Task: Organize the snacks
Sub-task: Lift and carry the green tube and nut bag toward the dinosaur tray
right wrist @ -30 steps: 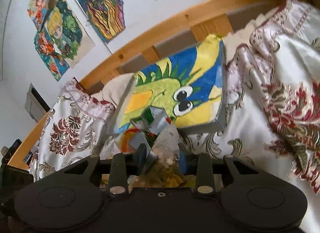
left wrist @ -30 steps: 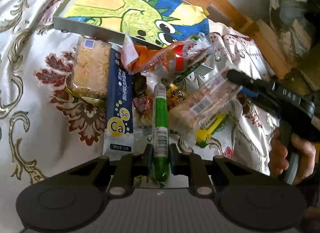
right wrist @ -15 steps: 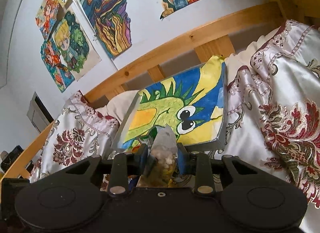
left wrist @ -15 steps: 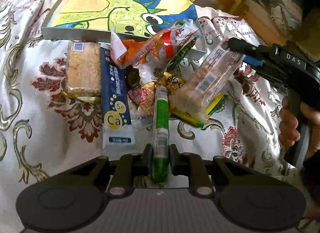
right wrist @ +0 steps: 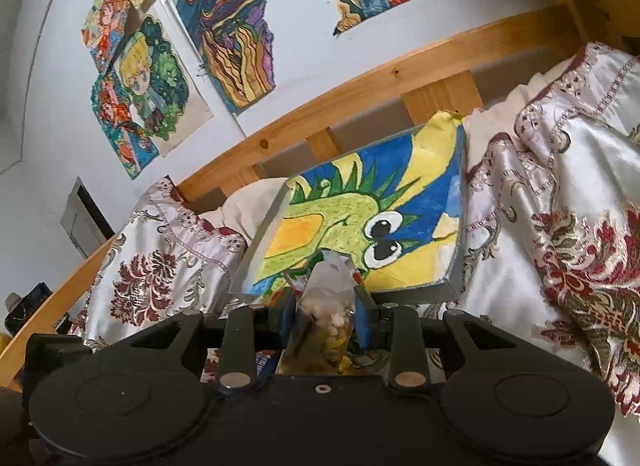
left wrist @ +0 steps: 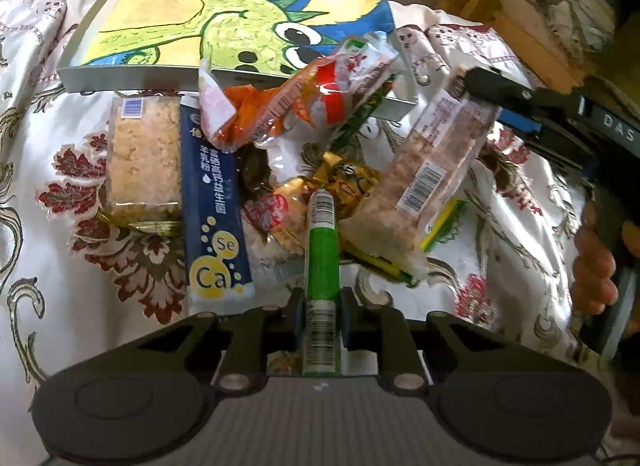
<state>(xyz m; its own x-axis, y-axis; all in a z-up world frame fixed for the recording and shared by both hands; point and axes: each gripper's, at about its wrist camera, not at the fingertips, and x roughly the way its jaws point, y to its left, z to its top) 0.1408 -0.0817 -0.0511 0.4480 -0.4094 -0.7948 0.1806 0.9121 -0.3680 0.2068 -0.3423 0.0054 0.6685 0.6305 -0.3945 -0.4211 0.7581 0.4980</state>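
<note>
With the left tool [left wrist: 320, 320] clamped on the green stick snack [left wrist: 321, 250] and the right tool [right wrist: 325, 316] clamped on a clear rice-cake pack [left wrist: 430, 181] above the snack pile mid-bed, either slick wrapper could slip and scatter the pile.

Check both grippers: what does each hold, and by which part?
Left gripper clamps the green stick snack near its lower end. Right gripper grips the clear-wrapped pinkish snack bar by its top end.

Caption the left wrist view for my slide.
Left gripper clamps a green stick snack above piled snack packets on a floral bedspread, while the right gripper lifts a clear rice-cracker pack.
</note>
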